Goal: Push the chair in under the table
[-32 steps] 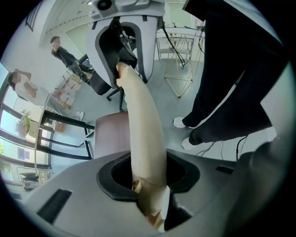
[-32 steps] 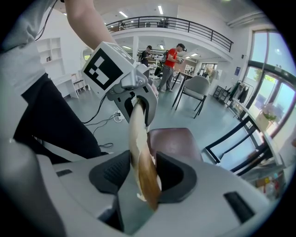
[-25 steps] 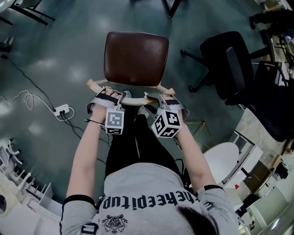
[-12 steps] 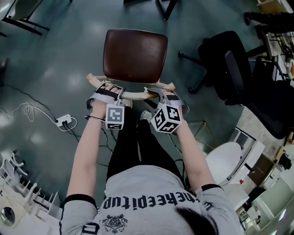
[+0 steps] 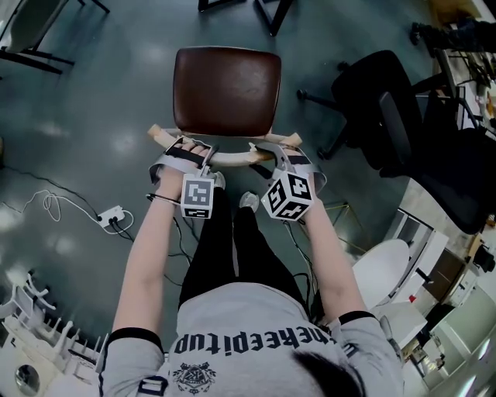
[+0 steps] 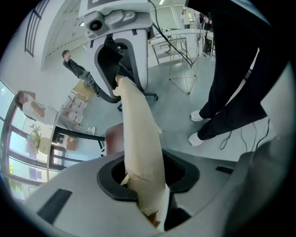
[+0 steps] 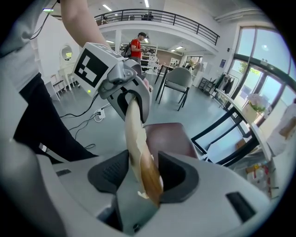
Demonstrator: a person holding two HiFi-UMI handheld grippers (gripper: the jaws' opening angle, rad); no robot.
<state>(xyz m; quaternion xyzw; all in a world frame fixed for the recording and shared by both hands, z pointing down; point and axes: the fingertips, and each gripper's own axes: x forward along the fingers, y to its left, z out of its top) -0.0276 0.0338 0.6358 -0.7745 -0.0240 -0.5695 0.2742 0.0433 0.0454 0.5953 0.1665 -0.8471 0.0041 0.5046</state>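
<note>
Dark grey-green floor (image 5: 85,93), glossy, patches of ceiling-light glare. Ahead of both claws: black table legs (image 5: 271,12). Out beyond the right gripper (image 5: 273,152): black office chair (image 5: 387,101); behind that, a white round tabletop (image 5: 380,271). Behind and outward of the left gripper (image 5: 188,149): white power strip (image 5: 113,218) on the floor, looped white cable (image 5: 46,205), white rack (image 5: 46,341) further back. Right gripper view, ahead of the claw: mezzanine railing (image 7: 157,17), ceiling strip lights (image 7: 107,7), grey chair (image 7: 178,77). To its right: tall windows (image 7: 266,60) giving daylight, black table frame (image 7: 222,134).
</note>
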